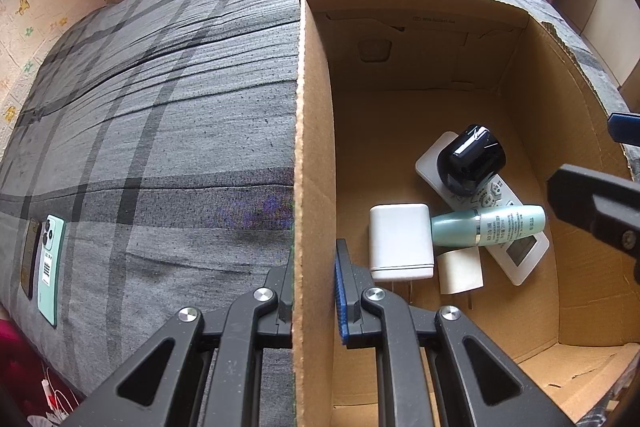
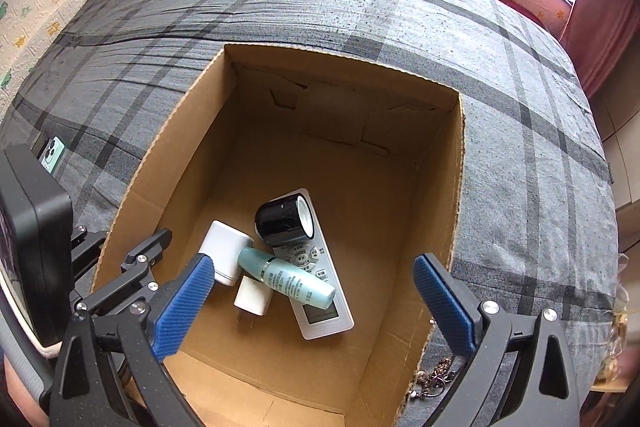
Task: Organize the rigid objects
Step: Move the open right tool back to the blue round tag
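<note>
The cardboard box [image 2: 456, 187] sat open on the grey plaid bedspread [image 1: 160, 107]. On its floor lay a white remote [image 2: 320, 311], with a black cylinder [image 2: 282, 219] and a teal bottle [image 2: 288, 279] resting on it, beside two white chargers [image 2: 224, 251]. The left gripper [image 1: 314, 291] was clamped on the box's left wall. The right gripper [image 2: 312, 303] hung over the pile, jaws wide and holding nothing. What seemed to be two phones [image 1: 50, 263] lay near the bedspread's edge.
</note>
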### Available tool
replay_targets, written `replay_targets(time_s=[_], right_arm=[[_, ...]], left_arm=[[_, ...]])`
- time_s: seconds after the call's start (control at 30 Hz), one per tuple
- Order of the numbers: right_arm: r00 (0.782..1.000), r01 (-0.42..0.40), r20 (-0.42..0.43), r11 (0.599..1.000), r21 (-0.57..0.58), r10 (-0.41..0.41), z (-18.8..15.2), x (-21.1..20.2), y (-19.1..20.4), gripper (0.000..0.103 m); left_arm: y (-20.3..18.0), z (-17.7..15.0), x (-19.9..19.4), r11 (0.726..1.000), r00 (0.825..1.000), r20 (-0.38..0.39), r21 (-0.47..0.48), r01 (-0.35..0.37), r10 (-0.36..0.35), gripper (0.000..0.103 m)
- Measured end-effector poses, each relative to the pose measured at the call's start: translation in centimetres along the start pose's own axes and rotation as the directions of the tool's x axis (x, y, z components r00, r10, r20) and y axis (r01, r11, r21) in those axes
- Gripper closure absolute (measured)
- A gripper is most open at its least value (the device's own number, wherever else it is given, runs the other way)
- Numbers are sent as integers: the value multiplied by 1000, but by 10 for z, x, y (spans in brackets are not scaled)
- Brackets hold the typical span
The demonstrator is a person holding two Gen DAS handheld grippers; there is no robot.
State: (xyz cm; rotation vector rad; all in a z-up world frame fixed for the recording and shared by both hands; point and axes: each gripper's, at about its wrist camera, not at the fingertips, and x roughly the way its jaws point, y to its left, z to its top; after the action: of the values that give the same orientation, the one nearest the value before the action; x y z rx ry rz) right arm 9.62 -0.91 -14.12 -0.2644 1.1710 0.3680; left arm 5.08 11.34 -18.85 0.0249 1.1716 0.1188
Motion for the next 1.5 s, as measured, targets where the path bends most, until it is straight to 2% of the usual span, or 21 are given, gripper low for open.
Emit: replay_targets(time_s=[0.33, 0.97, 1.2, 1.5], right_arm=[[999, 26, 39, 998, 61, -29, -6, -26, -33, 1], [992, 99, 59, 971, 217, -114, -28, -59, -124, 1], [991, 122, 20, 952, 279, -133, -46, -44, -156, 1], [989, 149, -67, 924, 352, -134, -77, -3, -186, 1]], left_arm=[[-3, 0, -1, 1000, 1000, 0, 5, -9, 9, 88], [-3, 1, -2, 1000, 1000, -1, 0, -8, 8, 88], [-3, 1, -2, 1000, 1000, -2, 1, -10, 10, 88], [-6, 0, -2, 1000, 1000, -1, 3, -20, 20, 88]])
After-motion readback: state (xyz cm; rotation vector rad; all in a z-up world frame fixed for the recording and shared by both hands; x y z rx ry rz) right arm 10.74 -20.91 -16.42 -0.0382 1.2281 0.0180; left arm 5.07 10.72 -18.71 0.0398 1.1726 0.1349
